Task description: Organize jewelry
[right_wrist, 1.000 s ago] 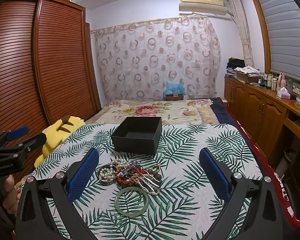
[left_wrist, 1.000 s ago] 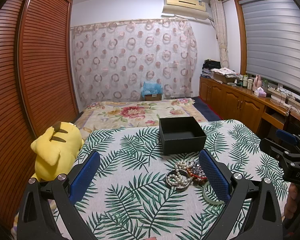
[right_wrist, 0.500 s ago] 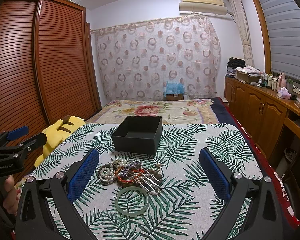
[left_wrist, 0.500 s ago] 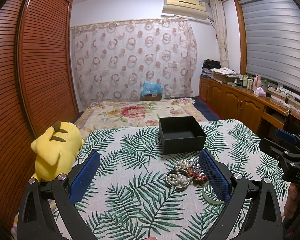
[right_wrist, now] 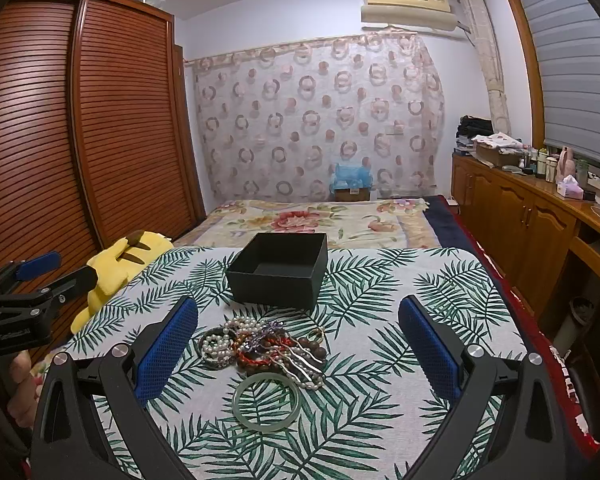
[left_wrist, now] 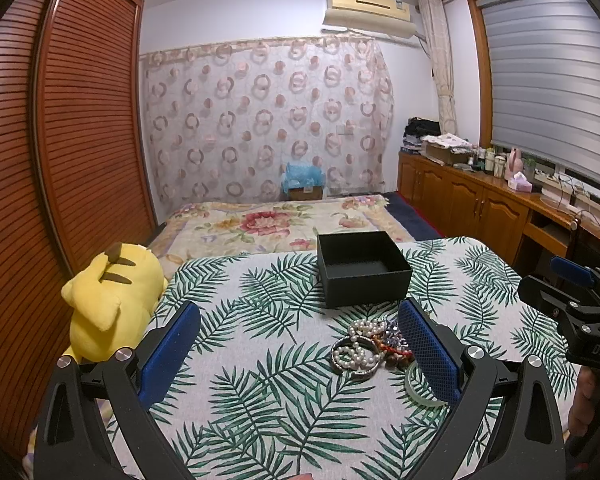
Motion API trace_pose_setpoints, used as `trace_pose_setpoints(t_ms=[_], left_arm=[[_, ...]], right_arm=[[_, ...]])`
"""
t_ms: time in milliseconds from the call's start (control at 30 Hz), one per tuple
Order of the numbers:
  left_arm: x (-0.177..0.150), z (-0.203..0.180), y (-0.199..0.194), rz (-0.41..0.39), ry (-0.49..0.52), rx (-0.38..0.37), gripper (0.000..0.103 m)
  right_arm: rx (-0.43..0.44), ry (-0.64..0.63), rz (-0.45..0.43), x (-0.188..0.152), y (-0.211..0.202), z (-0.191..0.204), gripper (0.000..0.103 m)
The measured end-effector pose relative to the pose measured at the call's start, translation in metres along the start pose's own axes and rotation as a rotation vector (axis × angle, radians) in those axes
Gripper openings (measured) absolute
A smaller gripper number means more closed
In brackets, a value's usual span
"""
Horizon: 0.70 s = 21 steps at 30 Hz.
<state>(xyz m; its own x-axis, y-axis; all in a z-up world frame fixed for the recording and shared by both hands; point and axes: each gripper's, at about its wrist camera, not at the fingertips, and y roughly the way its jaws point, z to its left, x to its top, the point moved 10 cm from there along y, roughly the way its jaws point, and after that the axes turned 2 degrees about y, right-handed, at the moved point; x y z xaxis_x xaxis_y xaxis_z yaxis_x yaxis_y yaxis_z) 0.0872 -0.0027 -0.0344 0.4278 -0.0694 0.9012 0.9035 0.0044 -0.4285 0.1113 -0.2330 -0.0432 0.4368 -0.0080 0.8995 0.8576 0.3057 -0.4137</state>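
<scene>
We note both the left gripper (left_wrist: 298, 354) and right gripper (right_wrist: 298, 350) with jaws wide apart, empty. The tangled heap of bead and pearl jewellery (right_wrist: 262, 346) lies mid-bench, near the open black square box (right_wrist: 278, 274), pale green bangle (right_wrist: 266, 402) just beside the heap.

**A Bedroom Around the Work Surface**

A palm-leaf cloth (right_wrist: 420, 292) covers the surface directly ahead of the tool. Off its left edge lies a yellow plush toy (left_wrist: 108, 300) (black-tipped ears up), against the slatted wooden wardrobe (right_wrist: 80, 140). Further ahead stretches a floral bedspread (left_wrist: 260, 228), and behind it hangs a sheer curtain with ring patterns (right_wrist: 320, 120). A blue-lined cardboard box (right_wrist: 352, 184) sits at the curtain's foot. High ahead to the right is an air conditioner (left_wrist: 368, 12). Along the right runs a wooden cabinet (right_wrist: 512, 208) topped with bottles and a tissue box (right_wrist: 570, 190), below a grey window blind (left_wrist: 548, 88).
</scene>
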Motion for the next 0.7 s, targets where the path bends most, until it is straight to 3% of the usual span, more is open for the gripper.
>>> trace_pose_setpoints(t_ms=[300,700], left_arm=[[0.002,0.001,-0.005,0.006,-0.001,0.0,0.095],[-0.022,0.011,0.019,0.076,-0.001,0.01,0.095]], right_arm=[[0.017,-0.002,0.011,-0.005,0.006,0.009,0.101],[0.046,-0.035,0.066,-0.025,0.021,0.014,0.101]])
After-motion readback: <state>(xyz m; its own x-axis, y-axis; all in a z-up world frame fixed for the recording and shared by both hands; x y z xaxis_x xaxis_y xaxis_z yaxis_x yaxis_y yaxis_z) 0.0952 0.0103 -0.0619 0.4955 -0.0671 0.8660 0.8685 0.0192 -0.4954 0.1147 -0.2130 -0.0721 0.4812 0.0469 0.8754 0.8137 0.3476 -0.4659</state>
